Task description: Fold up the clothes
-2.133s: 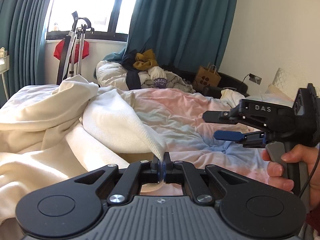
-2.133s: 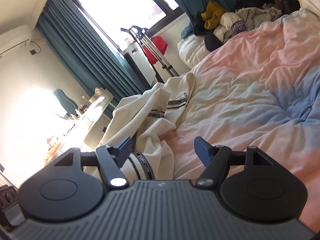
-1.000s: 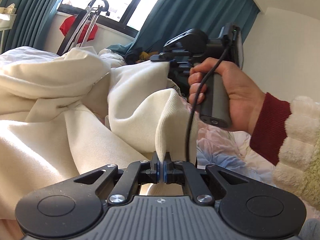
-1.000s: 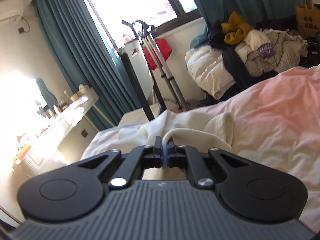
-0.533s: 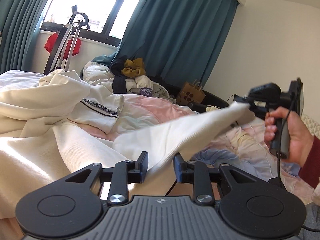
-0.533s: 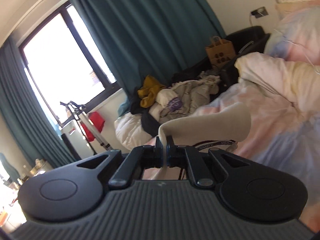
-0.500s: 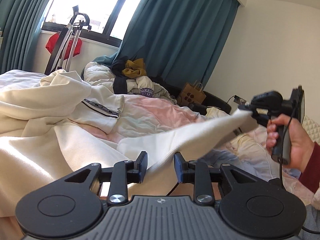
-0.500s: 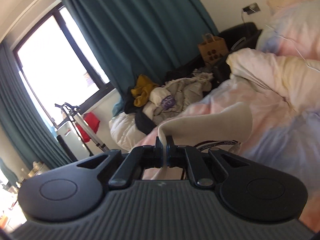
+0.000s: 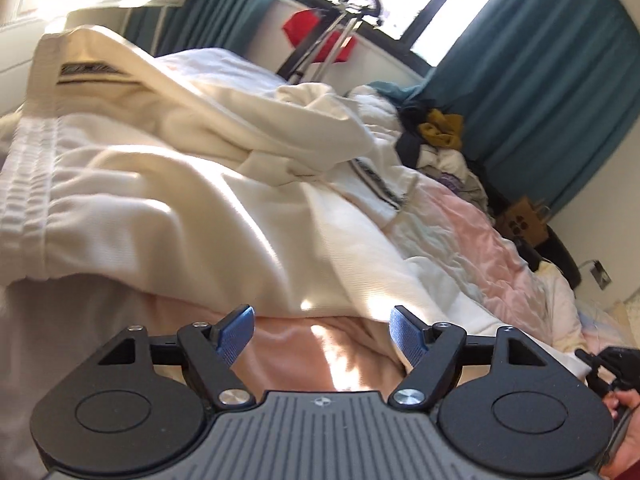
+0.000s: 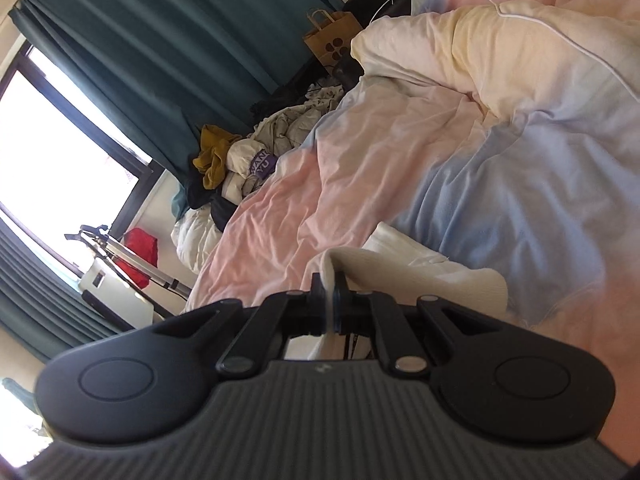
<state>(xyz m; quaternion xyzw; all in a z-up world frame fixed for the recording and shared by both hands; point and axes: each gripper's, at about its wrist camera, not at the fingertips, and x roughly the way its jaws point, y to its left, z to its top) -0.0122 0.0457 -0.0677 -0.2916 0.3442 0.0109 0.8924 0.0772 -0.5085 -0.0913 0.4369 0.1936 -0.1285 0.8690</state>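
The bed (image 9: pixel 472 236) fills most of both views, covered by a rumpled duvet (image 10: pixel 460 152) that shades from pink to pale blue and yellow. Teal curtains (image 9: pixel 560 68) hang along the far wall beside a bright window (image 10: pixel 52 152).

On the bed, toward its left side in the left wrist view, lies the cream garment (image 9: pixel 168 184), a large heap of thick ribbed cloth with dark striped bands (image 9: pixel 378 184) on its trim. One long part of it runs to the right across the duvet toward the lower right of that view.

Beyond the foot of the bed, a pile of clothes (image 10: pixel 248 160) sits under the curtains: white, grey and black pieces with a mustard-yellow one (image 10: pixel 212 156) on top. A folding metal stand (image 9: pixel 328 32) with something red (image 9: pixel 316 34) behind it leans below the window. A brown paper bag (image 10: pixel 334 38) with dark dots stands near the wall; what it holds cannot be seen.

The left hand-held gripper (image 9: pixel 322 338) has its blue-padded fingers (image 9: pixel 236 334) spread wide with nothing between them, just short of the garment's near edge over bare pink duvet.

The right hand-held gripper (image 10: pixel 329 304) is pressed together on a fold of the cream garment, with the ribbed end of the cloth bunched just past its tips on the duvet. In the left wrist view it shows at the lower right edge, held by a hand (image 9: pixel 624 440).
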